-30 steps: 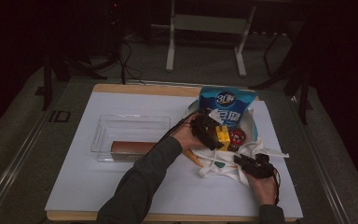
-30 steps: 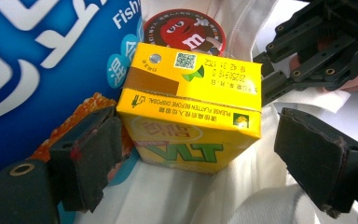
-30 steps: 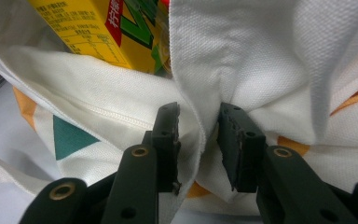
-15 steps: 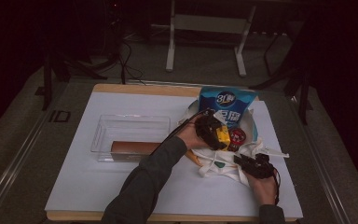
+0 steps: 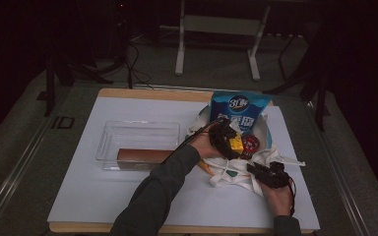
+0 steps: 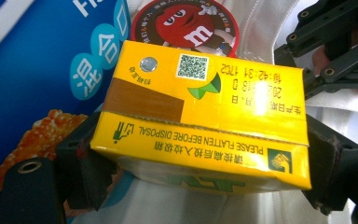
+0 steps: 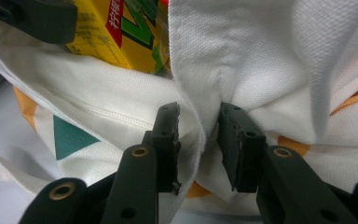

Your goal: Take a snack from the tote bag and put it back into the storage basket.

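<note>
Here the yellow carton (image 6: 200,121) sat clamped in the left claw (image 6: 205,158) at the tote bag (image 7: 270,60) mouth, twelve o'clock of the right claw (image 7: 198,140), which pinched the rim; holding that rim taut should ease passage.

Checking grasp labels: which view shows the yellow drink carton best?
The left gripper view: the yellow carton sits large between the left gripper's jaws, print readable. The right gripper view catches a corner of it above the white bag. The high view shows a small yellow patch.
</note>
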